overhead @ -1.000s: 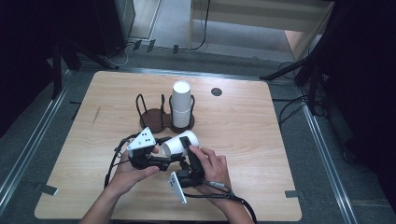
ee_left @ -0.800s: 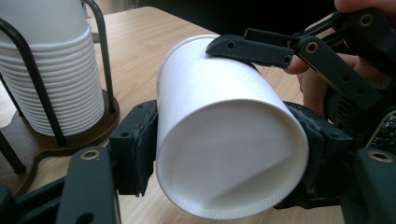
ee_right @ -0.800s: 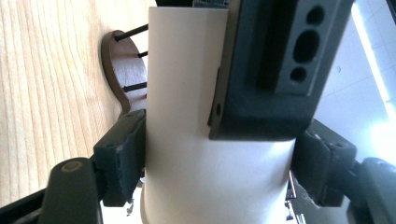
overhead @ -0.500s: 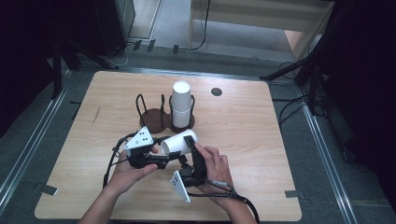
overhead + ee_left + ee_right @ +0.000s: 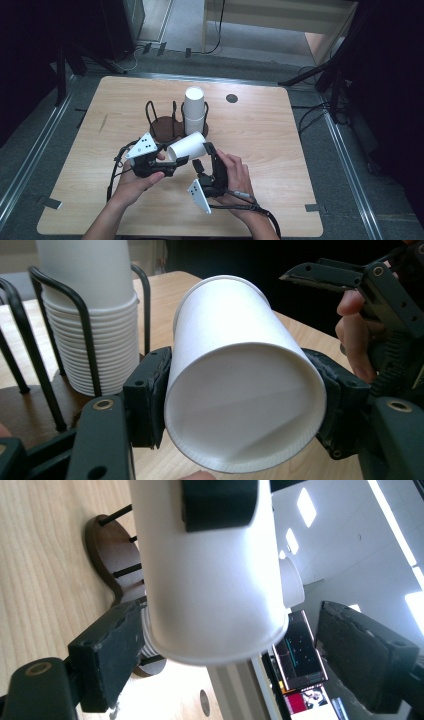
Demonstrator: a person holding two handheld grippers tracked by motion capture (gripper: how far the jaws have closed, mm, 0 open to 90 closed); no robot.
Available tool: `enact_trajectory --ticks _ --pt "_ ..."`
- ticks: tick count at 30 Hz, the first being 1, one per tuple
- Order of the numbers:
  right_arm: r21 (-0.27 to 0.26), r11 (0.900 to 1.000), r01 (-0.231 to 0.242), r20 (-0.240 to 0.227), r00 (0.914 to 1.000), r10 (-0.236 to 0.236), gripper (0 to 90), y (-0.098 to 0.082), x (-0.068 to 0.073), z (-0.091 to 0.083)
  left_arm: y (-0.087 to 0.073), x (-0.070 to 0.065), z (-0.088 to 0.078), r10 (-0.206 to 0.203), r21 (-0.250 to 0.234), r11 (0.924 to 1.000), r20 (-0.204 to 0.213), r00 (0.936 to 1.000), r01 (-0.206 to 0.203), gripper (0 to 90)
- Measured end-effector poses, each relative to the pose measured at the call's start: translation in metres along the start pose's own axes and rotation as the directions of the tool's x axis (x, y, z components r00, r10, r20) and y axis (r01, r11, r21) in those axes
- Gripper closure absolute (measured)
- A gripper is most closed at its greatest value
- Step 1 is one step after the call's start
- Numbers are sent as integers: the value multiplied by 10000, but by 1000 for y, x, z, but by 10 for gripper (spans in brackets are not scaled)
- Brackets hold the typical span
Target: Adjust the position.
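Black tongs point(image 5: 172, 161) with grey dotted three-cornered plates and trailing black cables.

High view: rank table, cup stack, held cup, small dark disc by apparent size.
1. Table
2. Cup stack and held cup: look alike, and the held one is raised nearer the camera, so unranked
3. Small dark disc

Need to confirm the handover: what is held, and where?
The left gripper clamps the paper cup across its wall near the open rim; the right gripper stands open around its base.

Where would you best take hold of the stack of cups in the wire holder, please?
Grip the stack of cups on its bare top section, coming from above: the wire holder has upright black loops guarding its lower sides, and the tapered top cup stands free.
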State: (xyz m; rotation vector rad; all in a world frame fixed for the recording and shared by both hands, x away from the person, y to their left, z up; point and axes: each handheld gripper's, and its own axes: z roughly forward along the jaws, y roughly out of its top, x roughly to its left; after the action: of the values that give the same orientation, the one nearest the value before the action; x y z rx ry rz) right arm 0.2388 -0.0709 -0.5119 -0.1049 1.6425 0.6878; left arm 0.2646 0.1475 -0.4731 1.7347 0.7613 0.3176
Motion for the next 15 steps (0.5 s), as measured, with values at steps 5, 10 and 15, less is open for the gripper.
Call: enact_trajectory --ticks 5,10,15 --pt "35 9994 -352 88 9993 352 129 -2 -5 -1 1 2 -3 -51 -181 9998 -204 9998 48 340" --pt "109 9973 -732 113 9973 731 128 -4 -9 -2 2 4 -4 -123 -225 9997 -266 9996 117 339" --pt "278 9915 -1273 146 9918 1270 116 -7 -10 -3 2 4 -6 -63 -360 9993 -512 9987 44 337"
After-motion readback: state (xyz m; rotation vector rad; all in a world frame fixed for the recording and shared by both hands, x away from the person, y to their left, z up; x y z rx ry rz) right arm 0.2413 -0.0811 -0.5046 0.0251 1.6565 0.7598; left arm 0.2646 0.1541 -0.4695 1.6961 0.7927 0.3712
